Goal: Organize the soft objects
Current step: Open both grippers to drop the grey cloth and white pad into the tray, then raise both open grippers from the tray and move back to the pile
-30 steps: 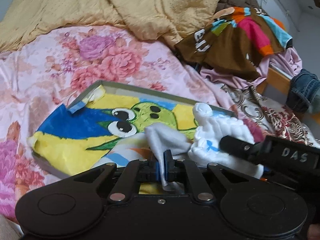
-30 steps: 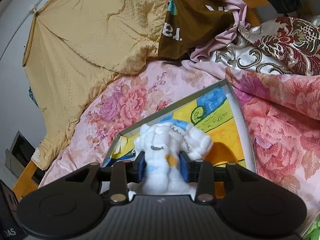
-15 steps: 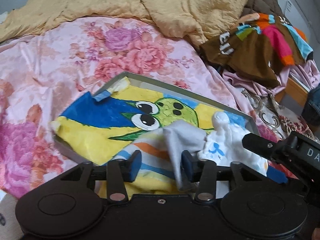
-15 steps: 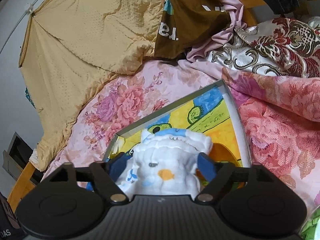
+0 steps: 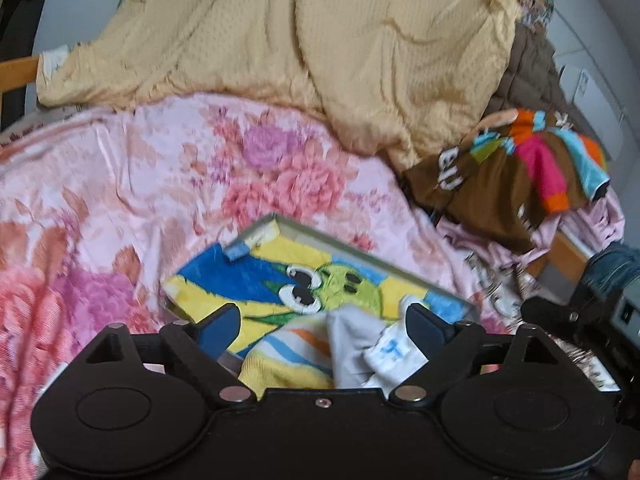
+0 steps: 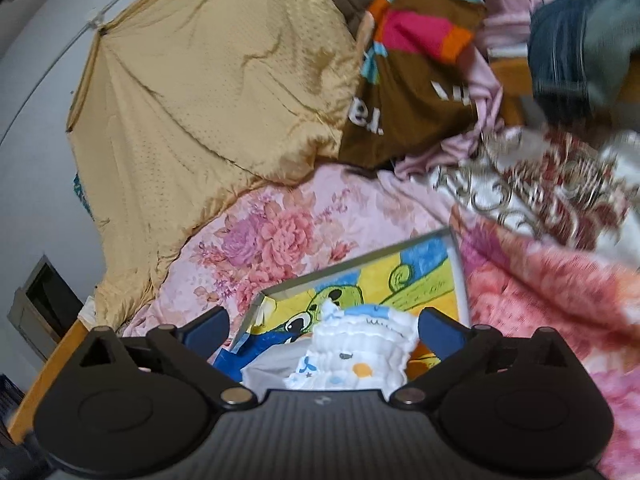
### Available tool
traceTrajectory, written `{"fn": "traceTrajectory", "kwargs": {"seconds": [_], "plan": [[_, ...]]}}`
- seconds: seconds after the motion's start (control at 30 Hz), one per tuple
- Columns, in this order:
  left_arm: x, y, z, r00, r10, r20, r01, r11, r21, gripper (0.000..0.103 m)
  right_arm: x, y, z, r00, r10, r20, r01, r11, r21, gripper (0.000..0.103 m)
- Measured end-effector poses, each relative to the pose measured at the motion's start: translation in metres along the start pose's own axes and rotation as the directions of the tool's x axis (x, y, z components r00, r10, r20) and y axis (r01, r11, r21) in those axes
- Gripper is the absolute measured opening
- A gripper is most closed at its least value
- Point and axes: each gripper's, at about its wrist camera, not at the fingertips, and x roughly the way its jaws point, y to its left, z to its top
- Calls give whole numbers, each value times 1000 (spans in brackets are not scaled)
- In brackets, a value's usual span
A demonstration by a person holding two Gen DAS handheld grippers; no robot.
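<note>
I hold my left gripper [image 5: 323, 326] and right gripper [image 6: 323, 327] above the tray [image 6: 457, 264] on the floral bedspread [image 5: 132, 184], jaws just spread wide, both released; the white cloth [image 6: 360, 354] lies in the tray on the cartoon towel [image 5: 276, 272].

One tray [image 5: 362, 243], three soft cloths in it — cartoon towel [image 5: 256, 280], grey cloth [image 5: 352, 344], white cloth [image 6: 360, 352].

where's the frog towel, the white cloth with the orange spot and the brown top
frog towel [image 5: 320, 286]: left wrist view, on the frog's green face
white cloth [image 6: 360, 354]: right wrist view, crinkled middle above the orange spot
brown top [image 5: 492, 196]: left wrist view, plain brown front
</note>
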Motion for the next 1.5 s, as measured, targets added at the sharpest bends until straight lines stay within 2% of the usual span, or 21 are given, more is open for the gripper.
{"fn": "traceTrajectory", "kwargs": {"seconds": [0.23, 0.4, 0.5, 0.73, 0.87, 1.0, 1.23, 1.5], "plan": [[-63, 0, 12, 997, -53, 51, 53, 999, -6, 102, -65, 22, 2, 995, -60, 83, 70, 989, -133, 103], [-96, 9, 1, 997, -68, 22, 69, 996, -56, 102, -105, 31, -5, 994, -42, 104, 58, 986, -158, 103], [-114, 14, -8, 997, -75, 11, 75, 994, -73, 102, -126, 37, -18, 991, -66, 117, 88, 977, -194, 103], [-154, 23, -26, 996, -91, 7, 91, 995, -36, 102, -160, 42, -58, 986, -84, 145, 116, 966, -230, 103], [-173, 37, -36, 995, -102, 10, 102, 994, -49, 102, -171, 40, -75, 983, -109, 148, 140, 966, -216, 103], [-183, 54, -46, 996, -83, 14, 84, 994, -70, 102, -179, 38, -88, 982, -113, 150, 143, 968, -205, 103], [-187, 67, -58, 999, -48, 5, 48, 998, -38, 102, -177, 33, -100, 992, -62, 107, 83, 977, -198, 103], [-184, 79, -68, 1000, -25, -14, 25, 1000, 15, 102, -162, 30, -108, 994, -82, 67, 93, 976, -198, 103]]}}
